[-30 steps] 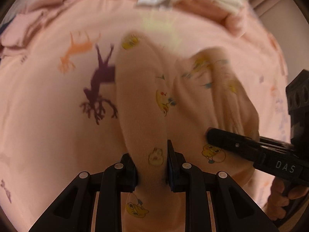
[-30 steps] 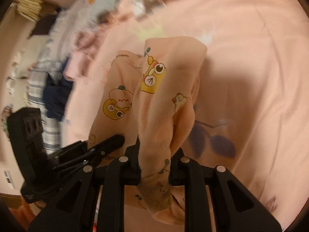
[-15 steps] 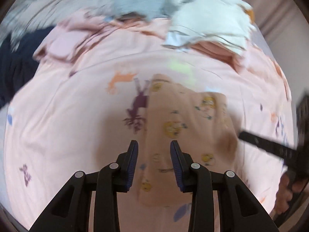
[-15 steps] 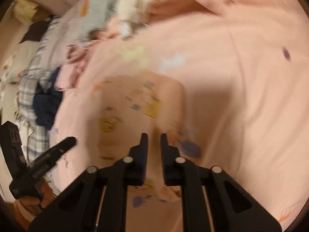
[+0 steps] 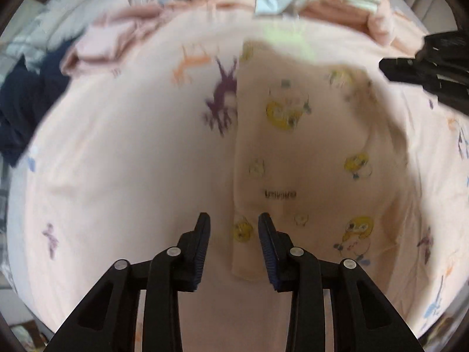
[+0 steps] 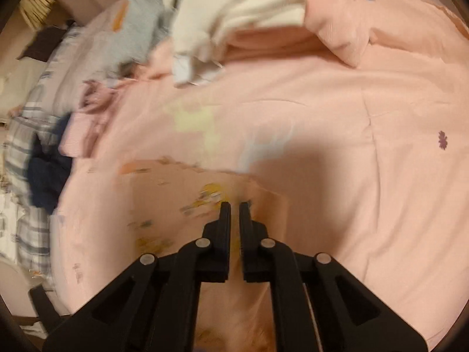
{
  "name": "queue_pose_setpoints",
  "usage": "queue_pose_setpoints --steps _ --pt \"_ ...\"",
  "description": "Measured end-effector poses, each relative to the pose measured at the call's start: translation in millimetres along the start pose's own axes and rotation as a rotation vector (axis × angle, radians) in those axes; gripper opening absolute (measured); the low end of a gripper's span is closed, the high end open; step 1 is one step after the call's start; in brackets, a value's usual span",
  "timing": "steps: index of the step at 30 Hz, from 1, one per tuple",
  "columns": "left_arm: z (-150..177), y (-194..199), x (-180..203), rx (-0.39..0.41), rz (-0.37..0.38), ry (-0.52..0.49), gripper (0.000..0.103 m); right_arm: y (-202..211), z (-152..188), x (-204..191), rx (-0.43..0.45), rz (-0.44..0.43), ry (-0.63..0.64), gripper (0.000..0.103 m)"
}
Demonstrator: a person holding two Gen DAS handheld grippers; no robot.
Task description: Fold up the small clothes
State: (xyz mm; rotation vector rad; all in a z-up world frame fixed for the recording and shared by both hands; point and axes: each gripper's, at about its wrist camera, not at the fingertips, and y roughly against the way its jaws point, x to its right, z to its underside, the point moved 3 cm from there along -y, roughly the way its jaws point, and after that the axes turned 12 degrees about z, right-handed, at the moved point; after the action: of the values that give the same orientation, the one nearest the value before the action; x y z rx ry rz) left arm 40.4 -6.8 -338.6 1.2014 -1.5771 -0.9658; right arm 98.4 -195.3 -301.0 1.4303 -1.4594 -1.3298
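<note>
Peach cartoon-print garment (image 5: 307, 158) flat on pink bedspread (image 5: 117, 161), left gripper (image 5: 234, 228) fingers wide apart, empty, right gripper (image 6: 235, 214) fingers nearly closed, empty, clothes pile (image 6: 234, 8) far

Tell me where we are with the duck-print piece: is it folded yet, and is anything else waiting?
Done: the duck-print garment lies flat on the pink bedspread, apparently folded lengthwise. In hand: nothing; the left gripper is open over its edge, and the right gripper hovers nearly closed, empty. Left: probably another fold, then the clothes pile behind.
</note>
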Motion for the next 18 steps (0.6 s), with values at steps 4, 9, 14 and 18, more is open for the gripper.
queue_pose_setpoints --steps 4,9,14,18 --pt "7 -20 3 -0.062 -0.027 -0.005 0.037 9 35 -8 -0.084 -0.162 -0.049 0.007" --pt "30 -34 4 -0.064 -0.098 -0.032 0.037 -30 92 5 -0.201 0.020 -0.049 0.000" --pt "55 -25 -4 -0.082 -0.044 0.065 0.039 -40 137 44 -0.253 -0.053 -0.192 0.000" --pt "63 -20 -10 -0.112 -0.026 0.073 0.042 -30 144 47 -0.244 -0.029 -0.195 0.000"
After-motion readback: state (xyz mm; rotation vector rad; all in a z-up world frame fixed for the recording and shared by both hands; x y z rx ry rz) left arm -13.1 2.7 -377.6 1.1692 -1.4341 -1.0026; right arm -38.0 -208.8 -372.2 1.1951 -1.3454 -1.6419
